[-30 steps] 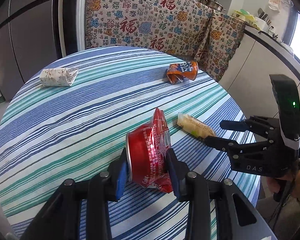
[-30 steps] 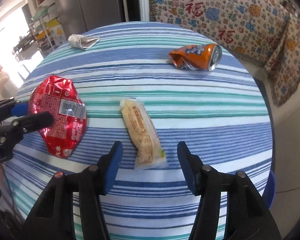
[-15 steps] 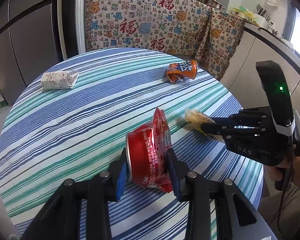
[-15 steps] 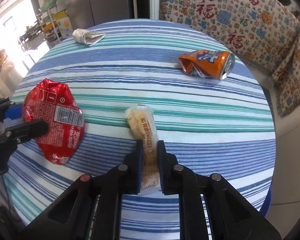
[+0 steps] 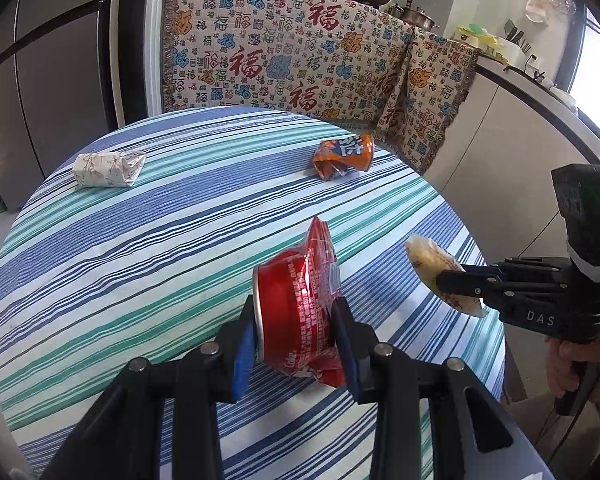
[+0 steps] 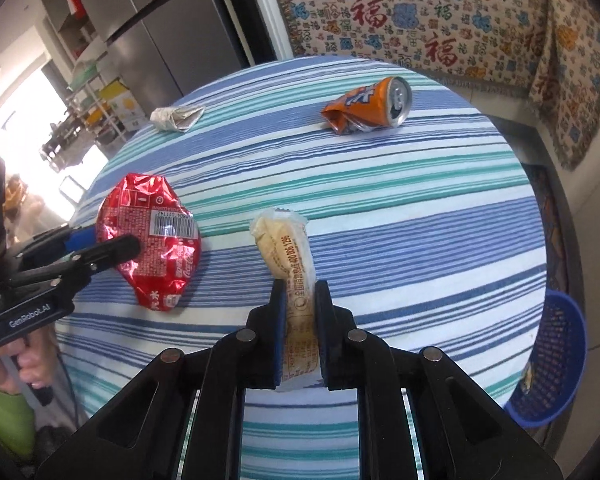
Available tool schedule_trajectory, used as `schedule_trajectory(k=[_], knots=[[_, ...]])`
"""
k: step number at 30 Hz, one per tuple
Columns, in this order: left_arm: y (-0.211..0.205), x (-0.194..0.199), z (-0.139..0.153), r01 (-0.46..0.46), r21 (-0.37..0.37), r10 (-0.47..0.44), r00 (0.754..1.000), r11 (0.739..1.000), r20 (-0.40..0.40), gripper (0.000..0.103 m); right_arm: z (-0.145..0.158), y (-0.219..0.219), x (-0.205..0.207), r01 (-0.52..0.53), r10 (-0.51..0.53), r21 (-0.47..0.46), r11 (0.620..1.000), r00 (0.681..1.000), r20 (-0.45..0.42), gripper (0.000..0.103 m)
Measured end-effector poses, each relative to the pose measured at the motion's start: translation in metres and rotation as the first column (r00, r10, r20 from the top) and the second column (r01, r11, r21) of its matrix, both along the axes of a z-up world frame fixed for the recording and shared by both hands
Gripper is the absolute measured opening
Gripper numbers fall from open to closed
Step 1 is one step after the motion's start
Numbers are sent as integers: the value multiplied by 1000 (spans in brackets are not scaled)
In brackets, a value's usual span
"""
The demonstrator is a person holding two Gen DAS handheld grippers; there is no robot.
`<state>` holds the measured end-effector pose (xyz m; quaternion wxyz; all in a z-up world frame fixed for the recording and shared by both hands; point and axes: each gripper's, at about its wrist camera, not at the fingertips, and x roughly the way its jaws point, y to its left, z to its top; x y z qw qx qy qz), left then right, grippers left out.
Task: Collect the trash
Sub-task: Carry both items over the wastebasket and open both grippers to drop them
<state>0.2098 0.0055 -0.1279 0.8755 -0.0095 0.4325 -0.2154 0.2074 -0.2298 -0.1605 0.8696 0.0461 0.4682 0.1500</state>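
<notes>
Closing within the last second, your right gripper point(image 6: 300, 336) clamped and raised the yellow wrapper point(image 6: 290, 276) off the table point(image 6: 420, 208) while your left gripper point(image 5: 294, 344) held the crushed red can point(image 5: 300, 304); you needed firm, level carries toward the blue basket point(image 6: 556, 360).

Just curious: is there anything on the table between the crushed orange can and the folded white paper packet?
Nothing; only bare striped tablecloth lies between the orange can and the paper packet, seen in both wrist views.

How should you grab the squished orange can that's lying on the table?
Probably pinch the orange can across its round, uncrushed end by the silver top, coming down from above. It lies on its side on the striped table; the other end is crumpled flat.
</notes>
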Motion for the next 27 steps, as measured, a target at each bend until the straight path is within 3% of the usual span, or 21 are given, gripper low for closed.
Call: schedule_trajectory(k=[8,16,23,27], knots=[[-85,-10,28,155,-33,-154,988,987,22,36,32,-97,-43,174,-175,31,984,983,60,13],[-222,-25,45,356,-14,-355,934,934,43,36,45,-220,-84,414,-414,20,910,908,65,13],[-334,-24,23,469,25,-470,882,883,37,36,28,-297,-93,549,-549,2,836,836,21,13],[-381,-7,1,472,4,-472,881,881,0,36,9,-328,-87,596,-596,5,803,803,-12,13]])
